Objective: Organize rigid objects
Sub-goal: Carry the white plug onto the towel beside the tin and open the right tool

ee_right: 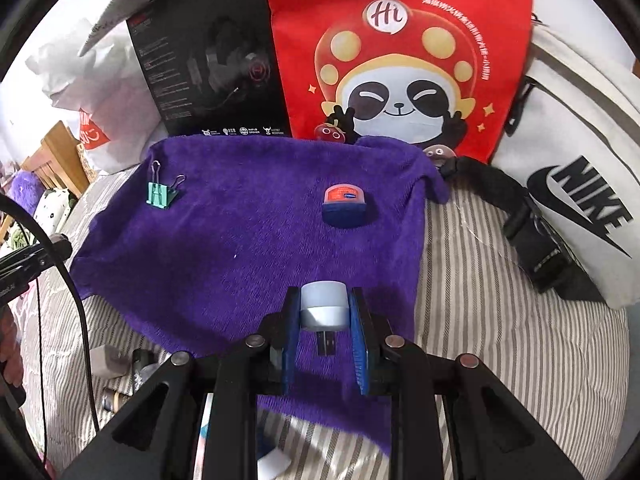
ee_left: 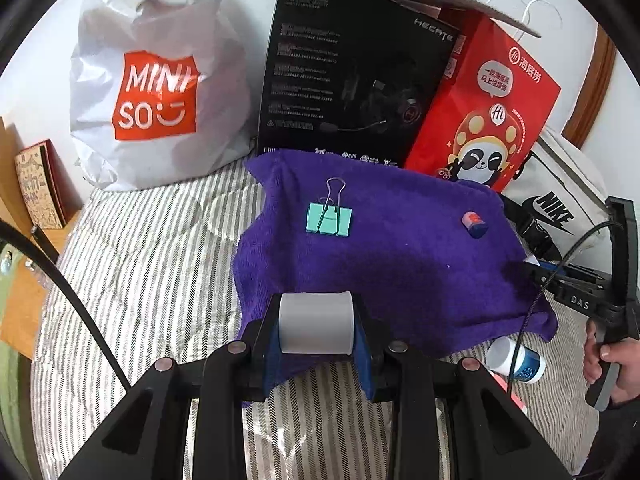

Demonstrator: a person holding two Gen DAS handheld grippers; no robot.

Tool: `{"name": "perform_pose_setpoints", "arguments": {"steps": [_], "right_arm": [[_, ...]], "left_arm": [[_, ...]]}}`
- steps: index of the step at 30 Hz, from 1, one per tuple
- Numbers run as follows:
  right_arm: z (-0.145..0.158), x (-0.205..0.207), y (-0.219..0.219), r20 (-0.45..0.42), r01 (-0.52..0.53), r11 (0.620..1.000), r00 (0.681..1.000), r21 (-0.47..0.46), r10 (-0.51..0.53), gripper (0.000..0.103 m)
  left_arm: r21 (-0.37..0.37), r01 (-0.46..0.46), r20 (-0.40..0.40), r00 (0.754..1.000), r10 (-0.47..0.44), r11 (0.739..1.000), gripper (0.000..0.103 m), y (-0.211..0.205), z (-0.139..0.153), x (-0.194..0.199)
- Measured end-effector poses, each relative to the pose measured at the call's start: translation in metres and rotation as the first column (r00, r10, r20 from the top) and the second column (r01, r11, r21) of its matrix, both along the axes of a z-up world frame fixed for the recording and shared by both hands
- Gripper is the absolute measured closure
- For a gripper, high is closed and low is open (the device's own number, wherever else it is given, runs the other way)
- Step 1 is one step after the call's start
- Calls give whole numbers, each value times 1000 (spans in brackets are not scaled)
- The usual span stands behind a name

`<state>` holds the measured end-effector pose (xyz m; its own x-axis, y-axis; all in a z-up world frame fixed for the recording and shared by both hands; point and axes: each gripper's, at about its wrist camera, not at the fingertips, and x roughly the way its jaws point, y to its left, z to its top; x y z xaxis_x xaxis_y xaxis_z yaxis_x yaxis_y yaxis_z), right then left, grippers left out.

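A cloth lies on the bed. On it, a binder clip sits near the far left corner and a small jar toward the far right.

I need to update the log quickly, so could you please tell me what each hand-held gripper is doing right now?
Left hand-held gripper: closed on a white cylinder.
Right hand-held gripper: closed on a small grey plug-in device.

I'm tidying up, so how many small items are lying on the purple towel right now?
2: a mint-green metal binder clip near the far left corner of the purple towel, and a small blue jar with an orange label toward the far right.
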<state>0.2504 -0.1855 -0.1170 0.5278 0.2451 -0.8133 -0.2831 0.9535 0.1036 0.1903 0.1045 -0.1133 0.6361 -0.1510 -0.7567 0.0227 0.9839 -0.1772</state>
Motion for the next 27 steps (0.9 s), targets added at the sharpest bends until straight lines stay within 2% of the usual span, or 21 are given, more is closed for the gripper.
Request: {"name": "perform_pose_setpoints", "arguments": {"steps": [9, 19, 27], "right_arm": [[-15, 31, 8, -21, -5, 999, 1000, -32, 4, 80], [-29, 70, 16, -81, -14, 993, 997, -117, 5, 80], [-33, 76, 15, -93, -27, 993, 996, -113, 16, 80]], "left_arm": [[-16, -6, -10, 1000, 6, 1000, 73, 4, -7, 8], [-9, 20, -19, 1000, -20, 1000, 73, 2, -9, 14], [-11, 25, -33, 999, -26, 1000, 73, 2, -14, 14]]}}
